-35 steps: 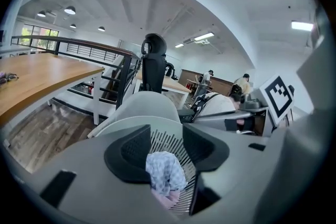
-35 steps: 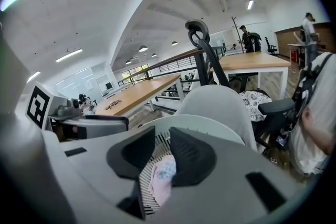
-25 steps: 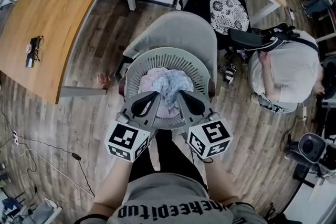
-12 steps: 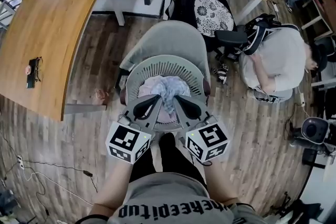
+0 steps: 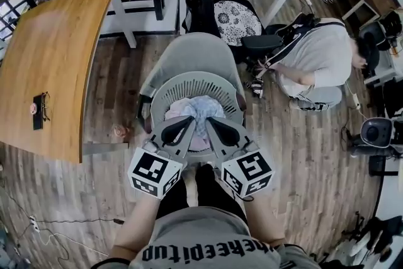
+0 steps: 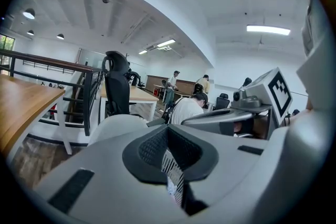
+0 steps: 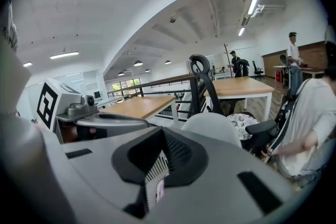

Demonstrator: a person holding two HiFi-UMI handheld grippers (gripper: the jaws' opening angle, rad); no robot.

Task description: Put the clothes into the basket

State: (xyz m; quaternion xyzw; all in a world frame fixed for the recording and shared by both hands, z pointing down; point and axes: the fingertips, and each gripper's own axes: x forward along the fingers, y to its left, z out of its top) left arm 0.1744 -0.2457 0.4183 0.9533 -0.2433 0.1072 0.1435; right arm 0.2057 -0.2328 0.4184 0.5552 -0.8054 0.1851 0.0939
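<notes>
A round grey slatted basket (image 5: 189, 77) stands on a grey chair (image 5: 189, 50), with pink and pale blue clothes (image 5: 200, 107) bunched inside. My left gripper (image 5: 191, 120) and right gripper (image 5: 210, 121) hover side by side over the near part of the basket, tips just above the clothes. Both are shut and I see nothing held in either. In the left gripper view the left gripper (image 6: 168, 127) has its jaws together, and basket slats (image 6: 170, 165) show below them. The right gripper (image 7: 161, 131) looks the same, above slats (image 7: 153, 178) with a bit of pink.
A wooden table (image 5: 44, 72) curves along the left. A seated person (image 5: 308, 60) bends over at the right, next to a black chair with a patterned cushion (image 5: 234, 19). A round black device (image 5: 378, 132) sits at the far right. Cables lie on the wood floor.
Both grippers have come up a little toward the head camera, still shut and still over the near part of the basket. The clothes lie as before.
</notes>
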